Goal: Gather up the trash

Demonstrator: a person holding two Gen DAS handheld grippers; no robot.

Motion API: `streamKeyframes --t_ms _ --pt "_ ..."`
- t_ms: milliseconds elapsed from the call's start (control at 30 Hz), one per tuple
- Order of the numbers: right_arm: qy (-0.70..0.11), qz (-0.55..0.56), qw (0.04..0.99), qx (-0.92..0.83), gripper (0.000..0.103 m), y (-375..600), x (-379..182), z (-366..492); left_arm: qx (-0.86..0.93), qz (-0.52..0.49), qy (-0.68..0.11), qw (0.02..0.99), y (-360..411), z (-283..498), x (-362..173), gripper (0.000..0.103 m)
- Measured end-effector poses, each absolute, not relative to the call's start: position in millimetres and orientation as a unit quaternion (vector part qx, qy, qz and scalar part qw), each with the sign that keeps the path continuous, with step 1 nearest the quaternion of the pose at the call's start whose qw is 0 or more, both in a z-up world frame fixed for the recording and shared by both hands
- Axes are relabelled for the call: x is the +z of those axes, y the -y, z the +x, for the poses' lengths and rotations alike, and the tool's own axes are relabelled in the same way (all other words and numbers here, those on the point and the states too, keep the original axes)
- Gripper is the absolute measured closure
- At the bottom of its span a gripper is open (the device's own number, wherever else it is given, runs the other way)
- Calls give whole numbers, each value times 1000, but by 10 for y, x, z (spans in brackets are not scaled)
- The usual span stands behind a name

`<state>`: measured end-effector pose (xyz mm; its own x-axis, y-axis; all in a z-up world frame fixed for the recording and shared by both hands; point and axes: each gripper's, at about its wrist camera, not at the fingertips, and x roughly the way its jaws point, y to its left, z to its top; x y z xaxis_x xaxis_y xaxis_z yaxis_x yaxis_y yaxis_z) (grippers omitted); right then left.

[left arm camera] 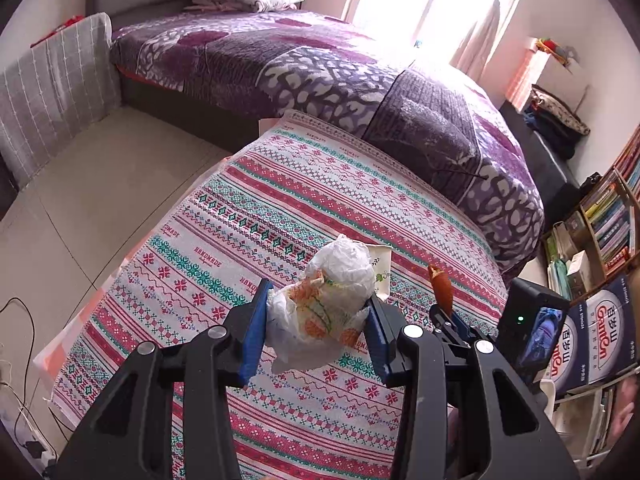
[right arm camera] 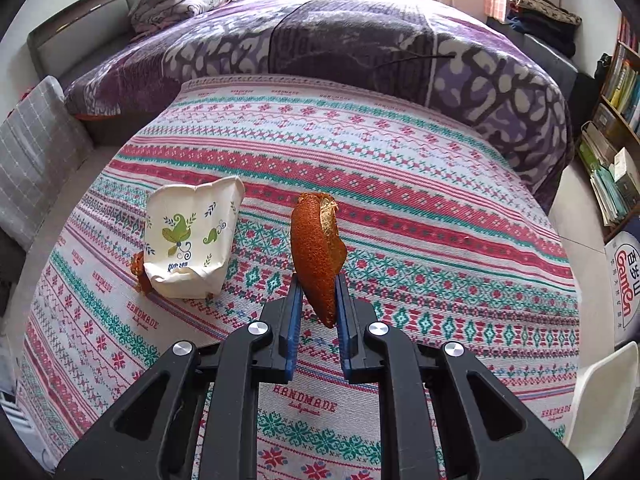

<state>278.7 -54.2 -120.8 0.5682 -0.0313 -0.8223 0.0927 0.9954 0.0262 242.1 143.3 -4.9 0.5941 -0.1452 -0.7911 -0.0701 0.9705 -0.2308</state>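
In the left wrist view my left gripper (left arm camera: 319,292) is shut on a crumpled wad of white plastic and orange-flowered wrapper (left arm camera: 332,280), held above the patterned tablecloth (left arm camera: 280,208). Behind the wad lies a crushed paper cup (left arm camera: 383,270). In the right wrist view my right gripper (right arm camera: 319,280) is shut on a curled orange peel (right arm camera: 316,236) that sticks up from its blue pads. The same peel (left arm camera: 442,286) and right gripper (left arm camera: 448,316) show at the right of the left wrist view. The crushed paper cup (right arm camera: 188,240) lies left of my right gripper, with a small bit of peel (right arm camera: 140,270) at its left side.
A bed with a purple blanket (left arm camera: 320,68) borders the table's far side. A bookshelf (left arm camera: 612,208) and printed water cartons (left arm camera: 600,328) stand to the right, a white chair (right arm camera: 600,400) at the near right. Grey-covered furniture (left arm camera: 52,92) and cables (left arm camera: 20,320) are on the left.
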Motion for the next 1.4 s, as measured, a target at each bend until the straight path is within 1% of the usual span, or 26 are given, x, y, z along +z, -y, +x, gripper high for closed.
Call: streamKeyframes --t_ms 233,500,733,900,1133,1400 --pt "-437 43 896 -59 88 654 -854 2530 -24 -110 -447 888 -1315 2377 -69 60" --pt "-434 72 893 -98 88 882 -627 2212 -33 -92 -441 892 -1162 2300 -69 60" --pt "-437 92 887 -115 88 1110 -559 1947 -43 -71 -444 892 -977 2237 -128 60" --pt "-435 93 887 -128 88 1259 -615 1765 -50 -60 -449 890 -834 2205 -195 60" --pt "-430 112 884 -142 88 1465 -652 1673 -56 -34 -454 888 -569 2161 -294 60" --pt "-408 113 892 -160 88 1651 -516 1573 -71 -19 -444 893 -274 2072 -279 60"
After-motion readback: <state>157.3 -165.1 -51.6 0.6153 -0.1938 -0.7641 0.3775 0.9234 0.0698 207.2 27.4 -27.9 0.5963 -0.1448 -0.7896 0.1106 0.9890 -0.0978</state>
